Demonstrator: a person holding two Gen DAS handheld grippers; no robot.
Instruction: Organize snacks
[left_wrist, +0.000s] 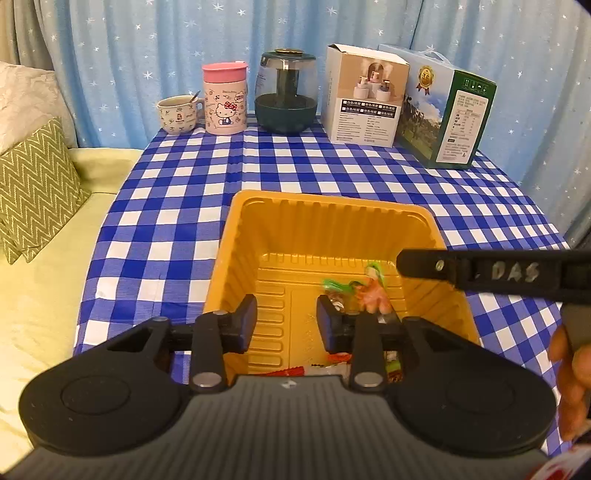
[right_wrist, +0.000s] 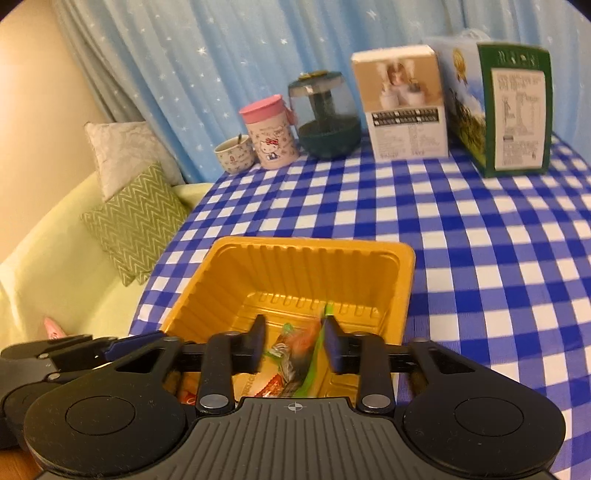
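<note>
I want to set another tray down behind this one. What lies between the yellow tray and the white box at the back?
Nothing: between the yellow tray and the white box only bare blue-checked tablecloth shows, in both wrist views.

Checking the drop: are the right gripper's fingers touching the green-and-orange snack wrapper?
Cannot tell. In the right wrist view the green-and-orange snack wrapper is blurred beside the right gripper finger; no plain gap or contact.

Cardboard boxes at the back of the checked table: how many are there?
2. The white box stands at the back beside the dark green jar. The green and blue box stands to its right, near the table's far corner. I see none hidden behind them.
</note>
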